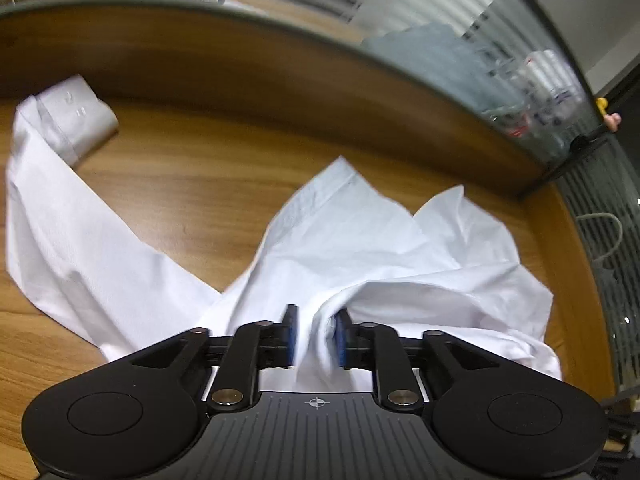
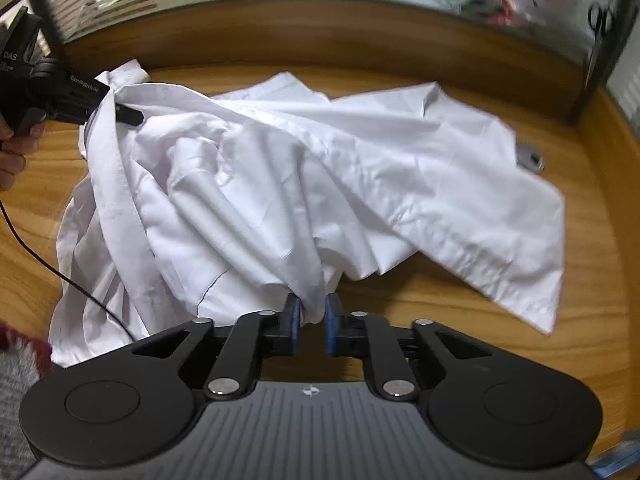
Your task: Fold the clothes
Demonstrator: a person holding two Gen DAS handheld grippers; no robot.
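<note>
White cotton: shirt [image 2: 320,168], crumpled, lies spread over the middle of the bench [image 2: 440,300] in the right wrist view.
Bench: wood grain, brown, with a raised wooden back edge [image 1: 240,64] across the upper part of both views.
Shirt, left wrist view: body [image 1: 380,248] bunched at centre and right of the frame; one sleeve [image 1: 72,232] runs up the left side, its cuff [image 1: 76,116] folded over at upper left.
Shirt, right wrist view: a broad flap with a hemmed edge [image 2: 500,272] reaches to the right of the frame; folds gather at lower centre.
Left tool [image 1: 314,336]: bottom centre of its own view, blue pads [image 1: 340,340] closed on a pinched ridge of shirt fabric.
Left tool, other view: seen at upper left of the right wrist frame [image 2: 120,110], black body, clamped on a raised edge of the shirt; a hand [image 2: 16,148] holds its grip at the far left edge.
Right tool [image 2: 312,324]: bottom centre of its own view, blue pads close on a hanging fold of the shirt.
Cable [image 2: 60,276]: thin, dark, crosses the lower left of the right wrist frame over the fabric.
Metal piece [image 2: 530,158]: small, grey, on the bench at the right, just beside the shirt's edge.
Background: glass partition [image 1: 460,40] above the back edge, blurred.
</note>
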